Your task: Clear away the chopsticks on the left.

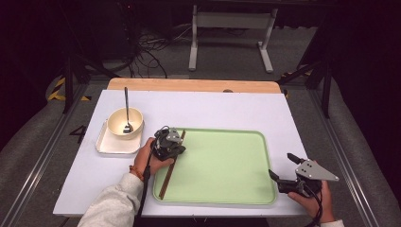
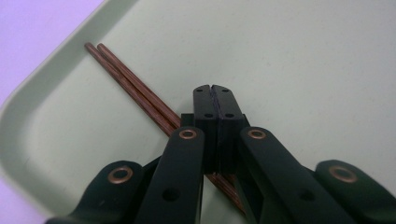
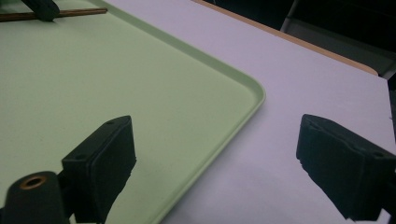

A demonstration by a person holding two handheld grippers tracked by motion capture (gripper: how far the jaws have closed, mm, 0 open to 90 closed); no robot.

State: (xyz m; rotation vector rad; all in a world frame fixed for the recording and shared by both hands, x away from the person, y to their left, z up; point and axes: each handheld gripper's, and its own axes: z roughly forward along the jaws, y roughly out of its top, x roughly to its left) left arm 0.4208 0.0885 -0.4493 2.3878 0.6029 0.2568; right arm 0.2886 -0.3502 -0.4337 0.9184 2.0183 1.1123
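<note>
White tabletop, green tray (image 1: 222, 189) on it: the chopsticks (image 1: 171, 165) lie along the tray's left edge, the left gripper (image 2: 215, 89) pressed together over them. Thin, stiff, light, slippery; they suit a mid-length pinch. Beside the tray's right edge, the right gripper (image 1: 281, 166) waits spread.

Off to the side of our work

We see a cream bowl (image 1: 125, 122) holding a spoon (image 1: 126, 109), set on a white dish (image 1: 106, 144) on the table (image 1: 227, 109).
</note>
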